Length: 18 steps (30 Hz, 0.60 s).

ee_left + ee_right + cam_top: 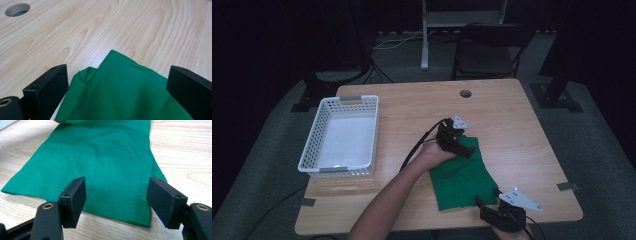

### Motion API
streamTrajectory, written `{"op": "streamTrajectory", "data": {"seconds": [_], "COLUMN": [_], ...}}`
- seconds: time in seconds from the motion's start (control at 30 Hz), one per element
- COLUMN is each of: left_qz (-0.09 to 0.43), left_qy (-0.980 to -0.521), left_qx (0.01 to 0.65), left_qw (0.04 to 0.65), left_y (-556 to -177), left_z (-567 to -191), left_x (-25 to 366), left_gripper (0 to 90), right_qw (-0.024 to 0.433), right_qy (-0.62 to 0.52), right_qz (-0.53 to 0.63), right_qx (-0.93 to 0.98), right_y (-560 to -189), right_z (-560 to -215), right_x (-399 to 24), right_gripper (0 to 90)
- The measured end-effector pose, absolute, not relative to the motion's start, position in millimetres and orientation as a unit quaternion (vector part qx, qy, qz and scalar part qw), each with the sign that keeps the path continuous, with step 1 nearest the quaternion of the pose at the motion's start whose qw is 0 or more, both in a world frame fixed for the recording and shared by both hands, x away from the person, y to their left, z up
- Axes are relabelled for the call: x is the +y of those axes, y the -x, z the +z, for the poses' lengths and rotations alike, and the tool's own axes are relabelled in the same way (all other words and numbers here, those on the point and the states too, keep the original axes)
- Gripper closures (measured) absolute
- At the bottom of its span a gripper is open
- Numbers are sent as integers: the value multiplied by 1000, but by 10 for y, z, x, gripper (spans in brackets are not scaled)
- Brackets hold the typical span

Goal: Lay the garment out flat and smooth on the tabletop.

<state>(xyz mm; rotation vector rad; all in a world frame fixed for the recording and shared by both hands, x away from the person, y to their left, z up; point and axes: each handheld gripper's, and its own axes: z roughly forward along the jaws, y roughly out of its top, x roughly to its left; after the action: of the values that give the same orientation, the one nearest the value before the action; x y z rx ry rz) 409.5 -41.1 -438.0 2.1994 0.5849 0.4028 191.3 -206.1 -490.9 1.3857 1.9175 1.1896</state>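
Observation:
A green cloth [460,176] lies flat on the wooden table [512,125], right of centre. My left gripper [463,148] hovers over its far corner. In the left gripper view the left gripper [117,72] is open, with the cloth's [125,92] folded corner lying between the wide-apart jaws and no pad pressing on it. My right gripper [484,204] is at the cloth's near right corner by the table's front edge. In the right gripper view the right gripper [116,182] stands open over the stitched hem of the cloth [100,157], its jaws on either side of it.
A white perforated basket [312,135] stands on the left side of the table. A round cable hole [465,93] is near the far edge. A dark chair [487,50] and a desk leg stand beyond the table.

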Motion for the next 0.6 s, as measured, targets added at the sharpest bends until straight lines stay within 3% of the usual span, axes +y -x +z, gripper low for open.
{"op": "streamTrajectory", "data": {"seconds": [0.23, 0.47, 0.5, 0.57, 0.6], "left_qz": [153, 162, 160, 159, 157], "left_qy": [-871, -877, -880, -881, -882], "left_qx": [234, 239, 233, 231, 230], "left_qw": [404, 384, 381, 380, 379], "left_y": [-4178, -4196, -4189, -4187, -4188], "left_z": [-4467, -4524, -4531, -4534, -4536], "left_x": [-545, -571, -569, -569, -566], "left_gripper": [52, 81, 161, 165, 268], "right_qw": [249, 245, 252, 254, 252], "right_qy": [-509, -506, -505, -506, -506], "right_qz": [435, 419, 415, 414, 413], "right_qx": [700, 713, 713, 713, 713], "right_y": [-1911, -1915, -1917, -1918, -1922], "right_z": [-4886, -4914, -4922, -4921, -4916], "right_x": [-2096, -2049, -2029, -2027, -2033], "right_gripper": [317, 382, 413, 428, 449]}}
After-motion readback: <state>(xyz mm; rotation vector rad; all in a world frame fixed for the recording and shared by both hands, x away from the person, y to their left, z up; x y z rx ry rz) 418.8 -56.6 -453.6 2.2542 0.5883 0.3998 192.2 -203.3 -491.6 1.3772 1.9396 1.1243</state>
